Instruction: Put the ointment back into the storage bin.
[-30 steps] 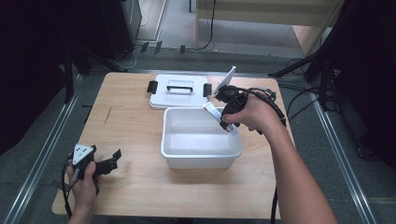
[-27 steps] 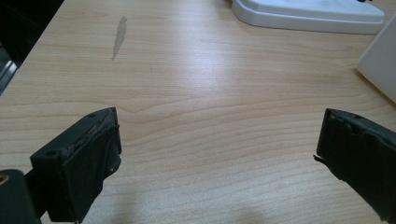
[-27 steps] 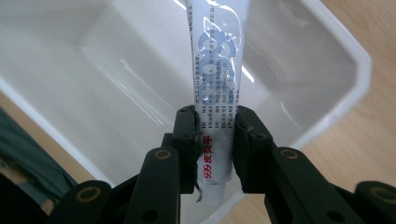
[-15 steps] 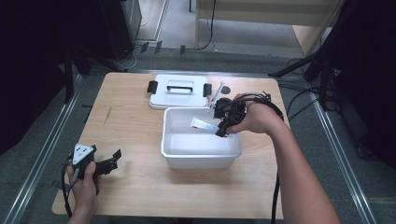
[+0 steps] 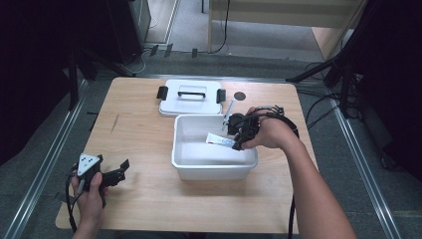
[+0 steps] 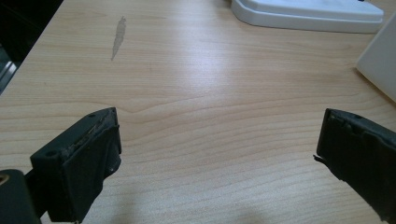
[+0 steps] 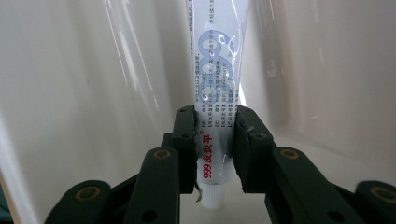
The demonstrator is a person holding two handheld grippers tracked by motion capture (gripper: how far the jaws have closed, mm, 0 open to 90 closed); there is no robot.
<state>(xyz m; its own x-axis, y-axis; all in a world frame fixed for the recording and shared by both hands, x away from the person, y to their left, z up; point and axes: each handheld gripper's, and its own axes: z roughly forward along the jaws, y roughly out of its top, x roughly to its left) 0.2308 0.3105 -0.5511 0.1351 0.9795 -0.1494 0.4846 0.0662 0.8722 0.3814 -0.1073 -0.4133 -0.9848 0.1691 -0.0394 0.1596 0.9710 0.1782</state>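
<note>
A white ointment tube (image 7: 217,84) with blue and red print sits between the jaws of my right gripper (image 7: 214,142), which is shut on it near its cap end. From the high view the right gripper (image 5: 238,135) holds the tube (image 5: 219,140) level inside the white plastic bin (image 5: 214,167), over its right half. The bin's white lid (image 5: 190,98) with black clips lies flat behind it. My left gripper (image 5: 118,172) rests low at the table's front left, its jaws (image 6: 215,154) open over bare wood.
The wooden table (image 5: 134,129) has a dark streak on its left part and a dark round spot (image 5: 240,96) near the lid. A thin white strip (image 5: 229,110) leans at the bin's back right corner. Cables trail off the right edge.
My right gripper has come down from above the bin's back right corner into the bin, and the tube has swung from pointing up to lying level. The left gripper has stayed put.
</note>
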